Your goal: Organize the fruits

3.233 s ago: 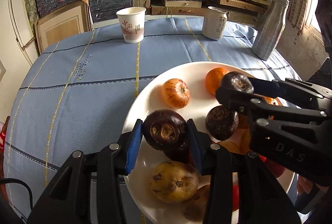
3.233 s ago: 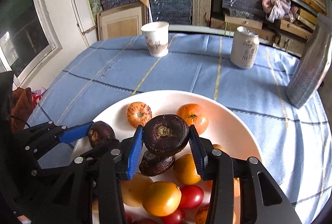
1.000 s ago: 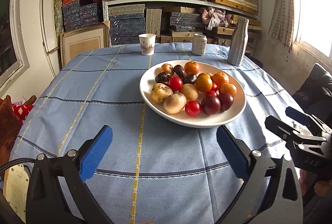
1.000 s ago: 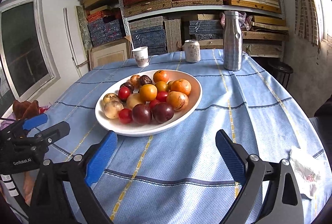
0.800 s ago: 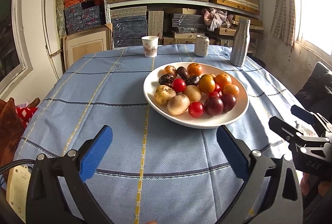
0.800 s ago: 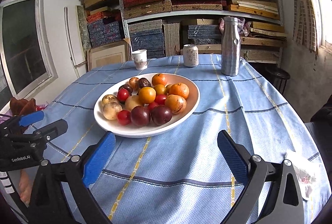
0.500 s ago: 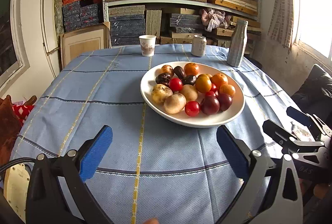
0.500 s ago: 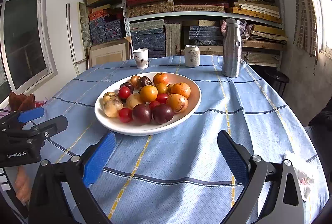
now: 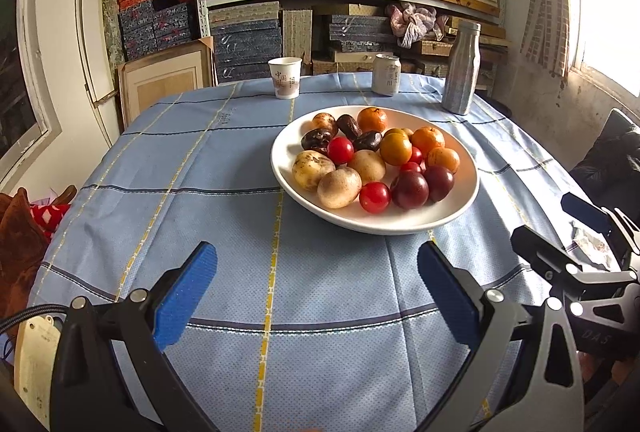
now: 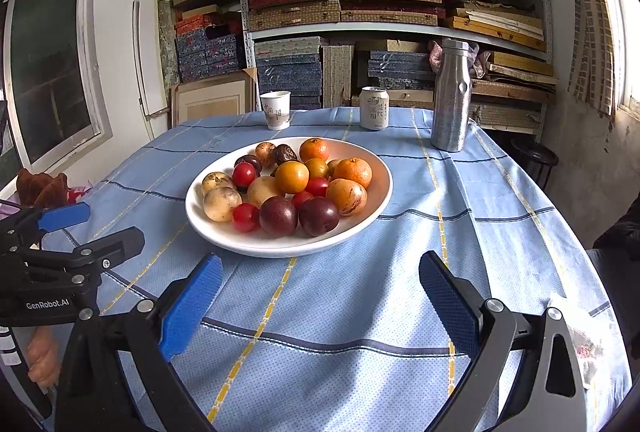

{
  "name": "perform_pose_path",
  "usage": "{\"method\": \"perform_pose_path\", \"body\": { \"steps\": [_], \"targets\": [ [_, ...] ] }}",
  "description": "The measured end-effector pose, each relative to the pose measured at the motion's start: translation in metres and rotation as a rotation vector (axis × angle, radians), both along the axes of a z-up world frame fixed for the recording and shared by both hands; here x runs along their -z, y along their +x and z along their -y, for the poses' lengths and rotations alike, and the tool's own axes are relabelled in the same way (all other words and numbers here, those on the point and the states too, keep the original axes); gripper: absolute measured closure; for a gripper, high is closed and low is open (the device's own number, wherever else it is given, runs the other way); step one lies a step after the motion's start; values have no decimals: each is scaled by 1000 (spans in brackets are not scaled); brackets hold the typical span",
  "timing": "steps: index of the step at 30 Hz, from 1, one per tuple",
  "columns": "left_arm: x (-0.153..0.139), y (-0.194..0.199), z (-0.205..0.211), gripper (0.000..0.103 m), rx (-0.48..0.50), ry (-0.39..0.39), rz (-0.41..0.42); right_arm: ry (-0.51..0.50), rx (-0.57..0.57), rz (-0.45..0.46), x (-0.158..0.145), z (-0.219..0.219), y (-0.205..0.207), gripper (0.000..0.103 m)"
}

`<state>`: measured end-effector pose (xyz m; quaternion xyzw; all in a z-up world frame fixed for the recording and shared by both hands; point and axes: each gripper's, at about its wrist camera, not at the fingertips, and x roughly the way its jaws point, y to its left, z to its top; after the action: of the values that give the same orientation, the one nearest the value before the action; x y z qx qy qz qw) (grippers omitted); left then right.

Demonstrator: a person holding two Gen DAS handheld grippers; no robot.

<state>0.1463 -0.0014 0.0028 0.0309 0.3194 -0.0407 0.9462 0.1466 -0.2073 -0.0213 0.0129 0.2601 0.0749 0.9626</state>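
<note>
A white plate (image 9: 404, 222) (image 10: 280, 246) sits mid-table, heaped with fruit: red tomatoes (image 9: 375, 197), dark purple fruits (image 9: 410, 189), oranges (image 9: 428, 139), pale yellow-brown fruits (image 9: 339, 187) and dark brown ones (image 9: 316, 139). My left gripper (image 9: 316, 296) is open and empty, held back from the plate over the tablecloth; it also shows in the right wrist view (image 10: 80, 232). My right gripper (image 10: 318, 302) is open and empty, also back from the plate; it shows at the right of the left wrist view (image 9: 560, 232).
A blue tablecloth (image 9: 200, 160) covers the table. At the far edge stand a paper cup (image 9: 284, 77), a can (image 9: 386, 74) and a steel bottle (image 9: 461, 67). Crumpled paper (image 10: 576, 332) lies near the right edge. Shelves of boxes stand behind.
Both grippers let go of the dark fruits they held over the plate, opened wide and pulled back toward the near table edge. In the last second they only drifted slightly.
</note>
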Motion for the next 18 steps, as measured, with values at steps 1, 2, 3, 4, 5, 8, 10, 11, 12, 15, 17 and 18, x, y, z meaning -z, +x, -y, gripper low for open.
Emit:
{"method": "perform_pose_path", "body": {
  "steps": [1, 2, 3, 4, 5, 8, 10, 11, 12, 15, 17, 18],
  "targets": [
    [0, 0, 0, 5, 1, -2, -2, -1, 0, 1, 0, 0, 0, 4],
    [1, 0, 0, 5, 2, -1, -3, -1, 0, 1, -1, 0, -1, 4],
    [1, 1, 1, 5, 5, -1, -5, -1, 0, 2, -1, 0, -1, 4],
    [2, 1, 2, 5, 9, 0, -7, 0, 0, 1, 0, 0, 0, 4],
    [2, 1, 2, 5, 14, 0, -7, 0, 1, 0, -1, 0, -1, 4],
    [3, 0, 4, 5, 23, 6, -4, -1, 0, 1, -1, 0, -1, 4],
    [3, -1, 4, 5, 24, 7, -5, 1, 0, 1, 0, 0, -1, 4],
    [3, -1, 4, 5, 24, 6, -6, 0, 1, 1, 0, 0, -1, 4],
    [3, -1, 4, 5, 23, 7, -8, 0, 1, 1, -1, 0, -1, 4],
    [3, -1, 4, 5, 21, 8, -8, 0, -1, 1, -1, 0, -1, 4],
    [3, 0, 4, 5, 22, 9, -9, -1, 0, 1, -1, 0, -1, 4],
    [3, -1, 4, 5, 23, 9, -9, 0, 0, 1, -1, 0, -1, 4]
  ]
}}
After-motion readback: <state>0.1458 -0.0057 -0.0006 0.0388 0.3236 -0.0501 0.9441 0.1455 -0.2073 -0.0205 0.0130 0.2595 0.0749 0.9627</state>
